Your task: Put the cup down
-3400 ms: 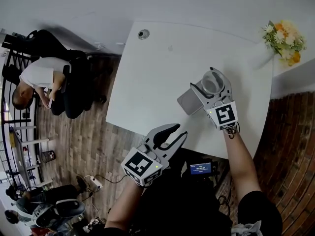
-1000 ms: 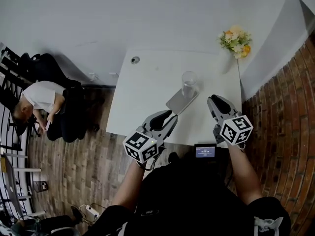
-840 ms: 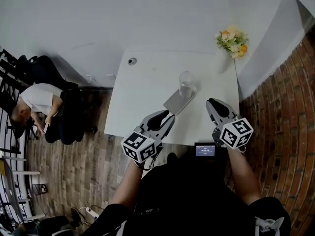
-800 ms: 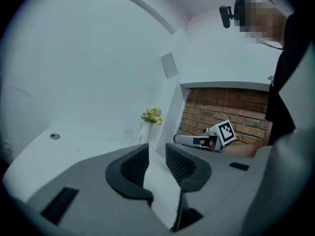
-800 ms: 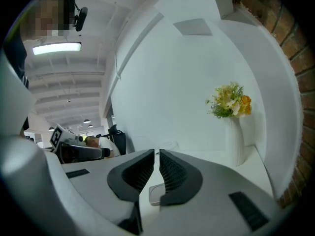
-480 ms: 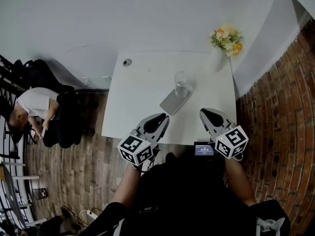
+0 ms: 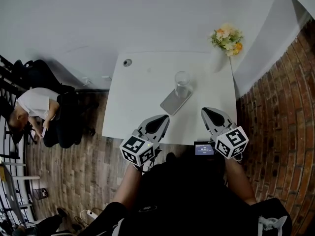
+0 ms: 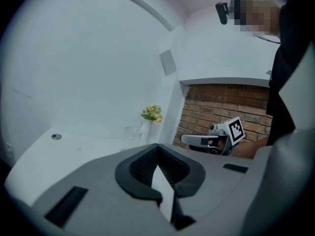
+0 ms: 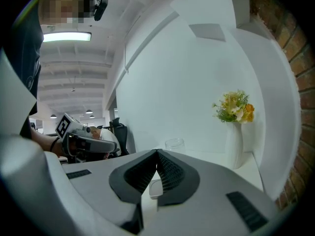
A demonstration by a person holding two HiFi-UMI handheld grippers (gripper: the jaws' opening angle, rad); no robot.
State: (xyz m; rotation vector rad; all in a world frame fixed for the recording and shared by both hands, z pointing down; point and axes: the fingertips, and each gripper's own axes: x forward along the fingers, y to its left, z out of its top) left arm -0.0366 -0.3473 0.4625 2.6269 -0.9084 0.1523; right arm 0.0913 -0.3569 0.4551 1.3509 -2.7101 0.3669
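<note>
Head view: white table point(image 7: 147, 97), one, set against the wall. Grippers, two, both low over the near edge. The left gripper point(image 7: 166, 117) has just been closing, and its jaws now meet with nothing between them. The right gripper point(image 7: 206, 111) is likewise closed and empty. Flat grey slab point(image 7: 171, 103), one, lies mid-table. Vase of flowers point(image 7: 225, 39), one, at the far right corner. Cup point(image 7: 182, 81), one: clear glass, upright, standing at the slab's far end; whether on it or just beside it, cannot tell. It is well apart from both grippers.
</note>
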